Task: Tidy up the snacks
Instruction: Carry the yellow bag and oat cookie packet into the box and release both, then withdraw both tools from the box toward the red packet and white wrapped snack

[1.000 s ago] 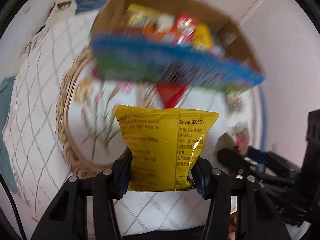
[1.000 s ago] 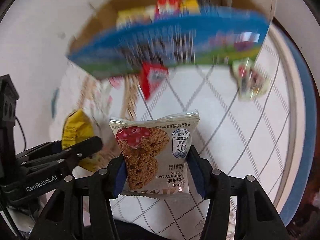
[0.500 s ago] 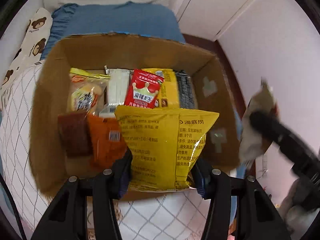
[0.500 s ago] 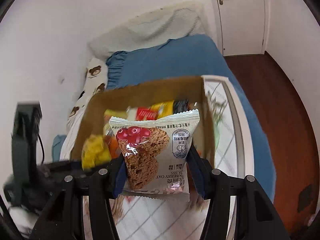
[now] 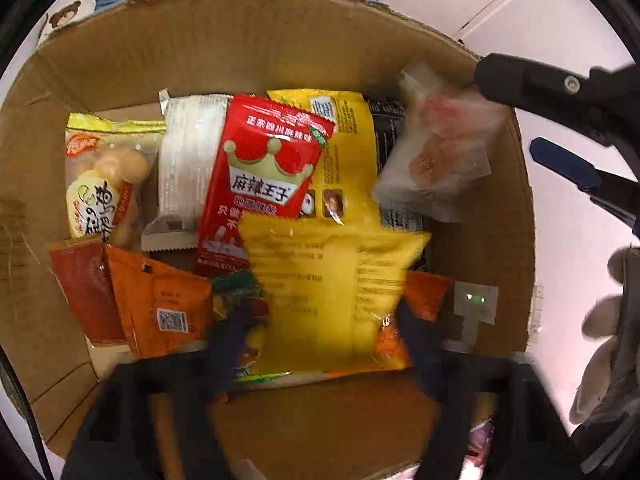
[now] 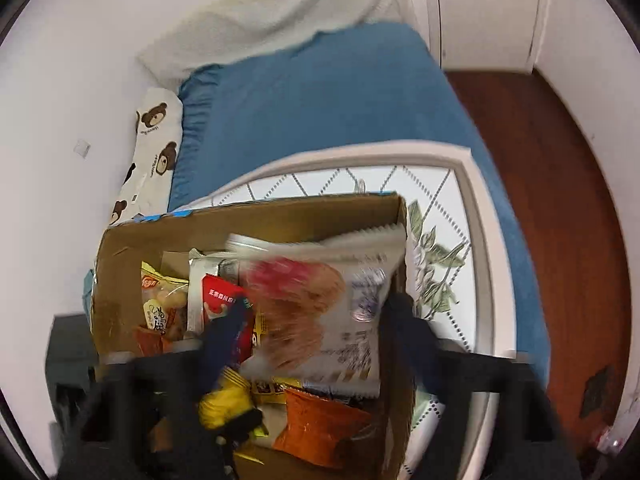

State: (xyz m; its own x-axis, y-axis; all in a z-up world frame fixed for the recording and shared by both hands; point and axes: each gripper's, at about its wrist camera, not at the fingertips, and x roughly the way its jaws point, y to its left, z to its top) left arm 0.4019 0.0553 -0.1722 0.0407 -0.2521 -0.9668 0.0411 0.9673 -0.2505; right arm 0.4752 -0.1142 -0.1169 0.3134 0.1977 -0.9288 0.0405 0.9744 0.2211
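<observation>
The left tool [image 5: 320, 344] hangs over the open brown cardboard box [image 5: 256, 40], its jaws having just been opening; they now stand apart, and the blurred yellow foil snack packet [image 5: 332, 280] sits loose between them, no longer pressed by the pads. Below it in the box lie a red sachet with a crown print [image 5: 260, 176], a white wrapped bar [image 5: 188, 164], a clear bag of pale round snacks [image 5: 104, 184] and an orange packet [image 5: 160, 304].

The right tool [image 6: 316, 336] is also spread wide, jaws just opened, with the silver oat-cookie packet [image 6: 320, 312] blurred and free between them, over the right side of the box. In the left view that same packet [image 5: 436, 152] appears near the box's right wall. The box rests on a white quilted mat [image 6: 460, 208] on a blue bed [image 6: 320, 100].
</observation>
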